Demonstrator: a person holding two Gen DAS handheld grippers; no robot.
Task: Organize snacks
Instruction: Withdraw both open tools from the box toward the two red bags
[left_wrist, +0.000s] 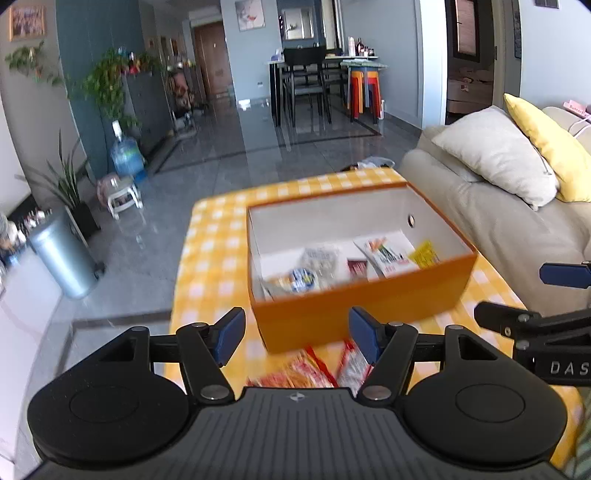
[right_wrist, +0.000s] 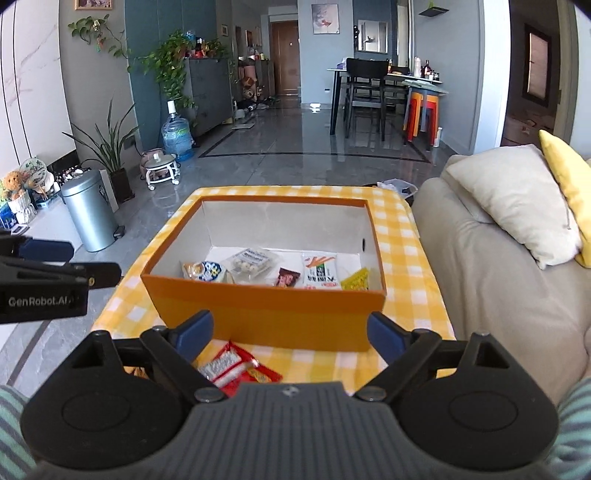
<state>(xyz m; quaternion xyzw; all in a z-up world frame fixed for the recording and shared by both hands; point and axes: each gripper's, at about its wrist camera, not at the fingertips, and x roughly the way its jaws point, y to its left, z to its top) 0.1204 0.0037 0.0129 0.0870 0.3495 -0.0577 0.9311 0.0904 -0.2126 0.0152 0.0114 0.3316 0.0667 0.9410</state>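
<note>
Box: my orange box (right_wrist: 266, 314), open-topped, white inside, upright on the checked cloth.
Inside: five snack packets (right_wrist: 258, 271) along my near wall.
Outside: red wrappers (right_wrist: 236, 365) before it.

You see a bright, daylit room; the glossy floor (right_wrist: 295, 147) mirrors pale glare. Your left view smears with motion blur, worst on the orange box (left_wrist: 362, 299) and its snacks. Your right view stays sharp. Both bend straight lines near their dark corners.
</note>
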